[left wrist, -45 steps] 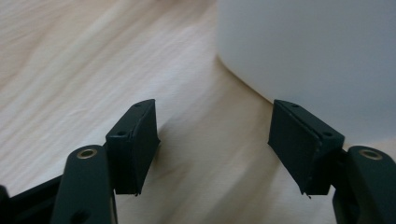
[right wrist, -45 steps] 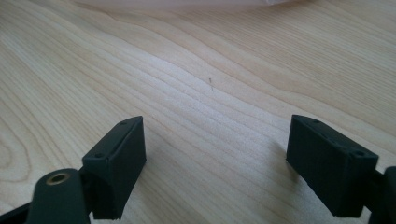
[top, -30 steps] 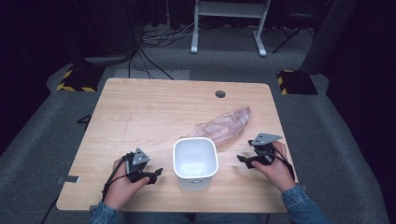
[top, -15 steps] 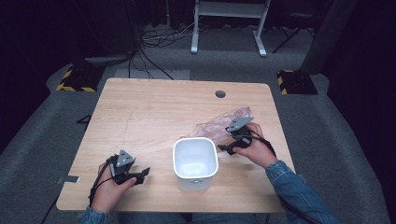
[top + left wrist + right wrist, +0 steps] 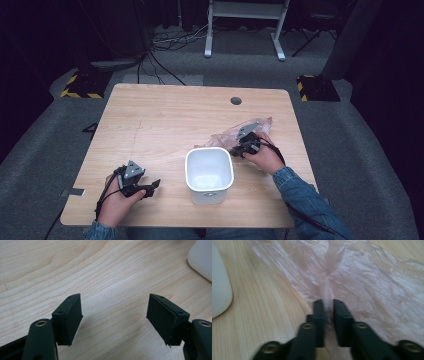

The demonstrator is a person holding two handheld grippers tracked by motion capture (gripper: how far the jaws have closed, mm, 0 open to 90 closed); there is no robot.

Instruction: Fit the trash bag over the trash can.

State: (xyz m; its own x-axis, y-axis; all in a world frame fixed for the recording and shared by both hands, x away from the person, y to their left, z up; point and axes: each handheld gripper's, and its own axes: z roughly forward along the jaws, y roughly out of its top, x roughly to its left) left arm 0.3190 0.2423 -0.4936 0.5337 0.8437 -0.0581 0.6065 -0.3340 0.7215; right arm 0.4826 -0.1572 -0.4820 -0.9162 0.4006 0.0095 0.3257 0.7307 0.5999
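A thin, pinkish clear plastic bag (image 5: 235, 132) lies crumpled on the wooden table (image 5: 165, 115), right of centre. My right gripper (image 5: 236, 149) has just closed its jaws on a pinched fold of the plastic bag (image 5: 352, 272); the film bunches up between the pads (image 5: 319, 312). A white plastic bin (image 5: 208, 174) stands upright and empty near the front middle, just left of that gripper. My left gripper (image 5: 152, 187) rests low at the front left with its jaws wide apart (image 5: 115, 317) over bare wood, nothing between them. The bin's rounded corner (image 5: 201, 258) shows at the upper right of the left gripper view.
A round cable hole (image 5: 236, 100) sits near the table's far edge. Beyond the table are a grey carpet, cables, a white stand's legs (image 5: 242, 30) and yellow-black striped blocks (image 5: 80, 85).
My right gripper has travelled left and away onto the bag and closed on a fold of it. My left gripper drew back a little toward the front left, jaws still apart.
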